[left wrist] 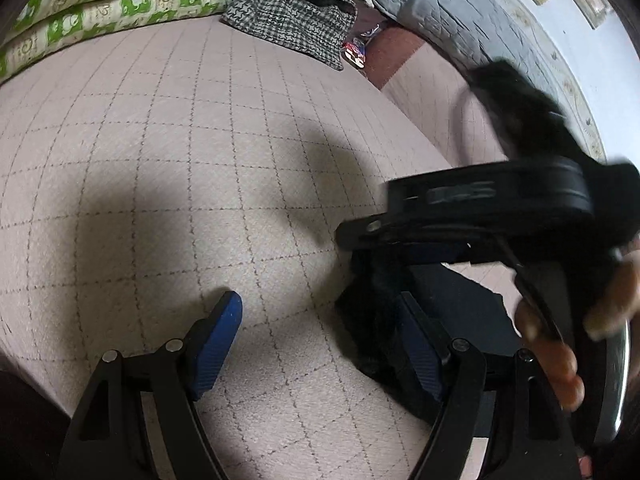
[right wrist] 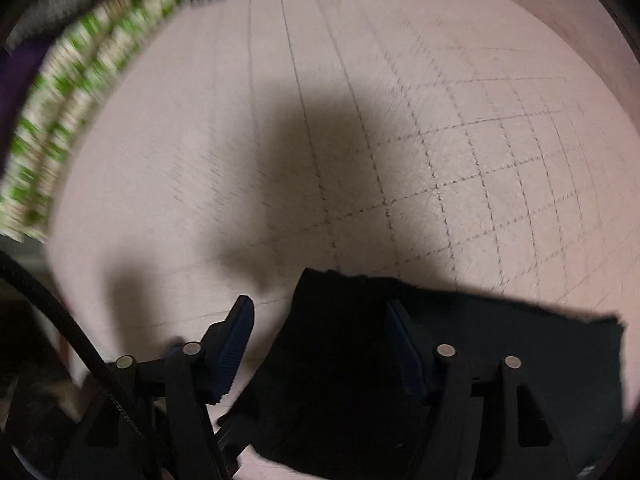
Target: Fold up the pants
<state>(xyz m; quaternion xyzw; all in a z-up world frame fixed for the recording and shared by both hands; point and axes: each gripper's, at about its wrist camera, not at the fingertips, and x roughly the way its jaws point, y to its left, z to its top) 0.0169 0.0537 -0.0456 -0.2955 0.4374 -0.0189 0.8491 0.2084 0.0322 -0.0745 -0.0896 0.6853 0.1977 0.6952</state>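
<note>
You had both sets of tongs spread wide and holding nothing, so my read is you were somewhere between grabs on the fold, not mid-pull. Whether that was lining up the first fold or resetting for a later one, I couldn't tell from these two views.

The pants (right wrist: pixel 460 344) were a dark, flattish bundle lying on the pink checked bedspread (right wrist: pixel 500 168). In the right wrist view the right gripper (right wrist: pixel 320 332) sat directly over them: one blue pad was over the black cloth, the other was off past its edge over bare bedspread, and a corner of the fabric poked up between the fingers. So one edge of the pants fell inside the gap, but the pads weren't touching it as far as I could see.

In the left wrist view the left gripper (left wrist: pixel 320 320) hung over mostly bare bedspread, with the pants (left wrist: pixel 452 308) beside its right finger and the right gripper's body blurred across them above.

My guess for the next move: you needed to pick an edge or corner and come down low enough to catch the whole layer stack, because dark limp cloth slips easily. The green patterned bedding (left wrist: pixel 100 12) and the houndstooth garment (left wrist: pixel 296 20) were well apart at the far side.
</note>
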